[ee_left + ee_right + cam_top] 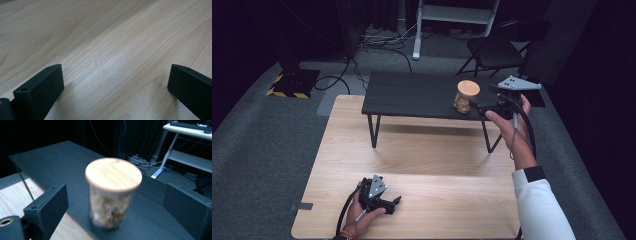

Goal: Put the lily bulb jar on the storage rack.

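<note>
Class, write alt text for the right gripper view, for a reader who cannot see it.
A clear jar with a round wooden lid, holding pale lumpy contents, stands on a dark raised shelf between the open black jaws of the right gripper, slightly blurred. A light wooden table lies below at left, and a white desk frame stands behind.

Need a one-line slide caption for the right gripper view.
Open right tongs frame a wooden-lidded jar standing on the black bench.

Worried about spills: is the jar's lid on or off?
On. The wooden lid sits flat atop the upright jar on the black shelf.
</note>
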